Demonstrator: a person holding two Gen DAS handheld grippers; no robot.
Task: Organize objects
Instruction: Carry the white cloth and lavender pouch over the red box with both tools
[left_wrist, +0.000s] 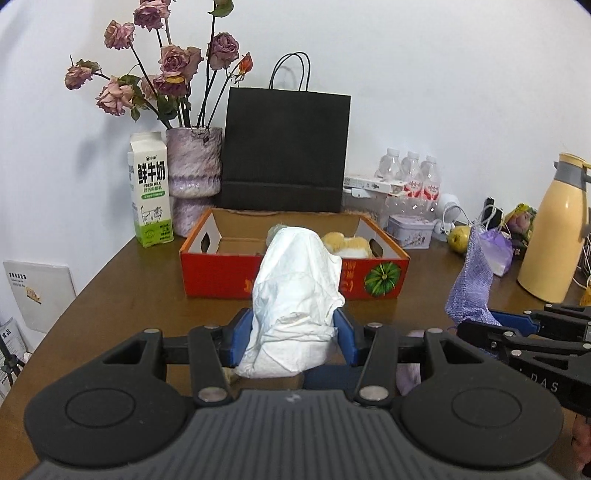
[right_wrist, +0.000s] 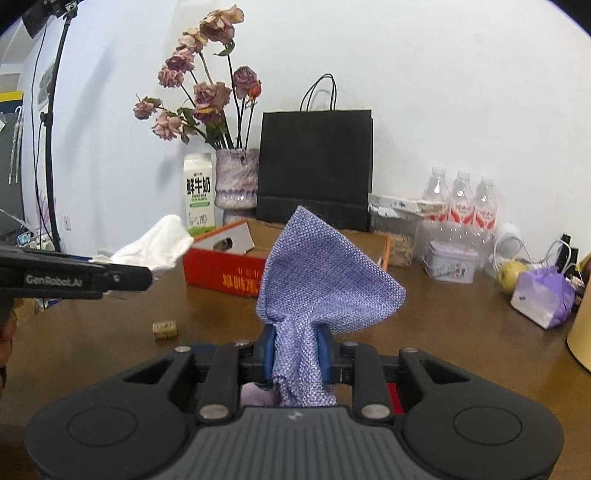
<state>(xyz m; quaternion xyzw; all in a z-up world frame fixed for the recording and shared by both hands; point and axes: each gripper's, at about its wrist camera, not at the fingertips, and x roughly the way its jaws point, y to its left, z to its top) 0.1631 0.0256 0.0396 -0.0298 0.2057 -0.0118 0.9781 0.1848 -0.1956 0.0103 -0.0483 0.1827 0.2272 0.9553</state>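
Note:
My left gripper (left_wrist: 291, 332) is shut on a crumpled white cloth (left_wrist: 295, 295), which stands up between the blue pads above the brown table (left_wrist: 122, 291). My right gripper (right_wrist: 295, 350) is shut on a purple woven cloth (right_wrist: 321, 280) that fans out upward from its pads. In the left wrist view the purple cloth (left_wrist: 472, 284) and the right gripper (left_wrist: 491, 325) show at the right. The right wrist view has the white cloth (right_wrist: 155, 247) and the left gripper (right_wrist: 125, 278) at its left. Ahead sits a red open cardboard box (left_wrist: 295, 273) with soft toys (left_wrist: 347, 242) inside.
Along the wall stand a milk carton (left_wrist: 150, 192), a vase of dried roses (left_wrist: 194, 166), a black paper bag (left_wrist: 284, 151), water bottles (left_wrist: 413, 177), a tin (left_wrist: 410, 230), a pear (left_wrist: 460, 238) and a yellow thermos (left_wrist: 554, 229). A small block (right_wrist: 165, 329) lies on the table.

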